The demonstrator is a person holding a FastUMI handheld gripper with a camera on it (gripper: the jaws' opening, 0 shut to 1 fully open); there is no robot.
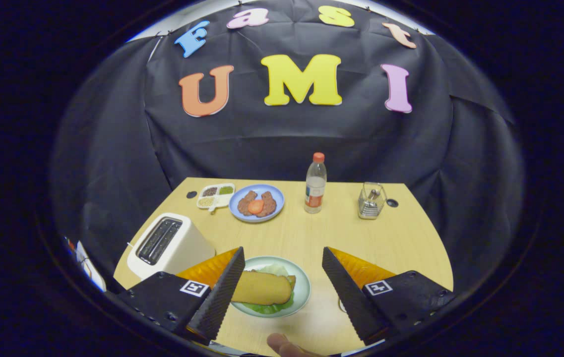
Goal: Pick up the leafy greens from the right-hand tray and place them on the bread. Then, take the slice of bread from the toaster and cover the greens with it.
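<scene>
gripper (282,292) wide open, empty | bread (262,288) over greens (268,308), plate (301,292) at table's (401,238) near edge | risk: closing fingers nudge bread askew

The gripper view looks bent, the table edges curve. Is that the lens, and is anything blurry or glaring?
Gripper view: fisheye bowing of the table; soft glare ahead of the open gripper; plate with bread fairly sharp; fingertip blurred.
</scene>
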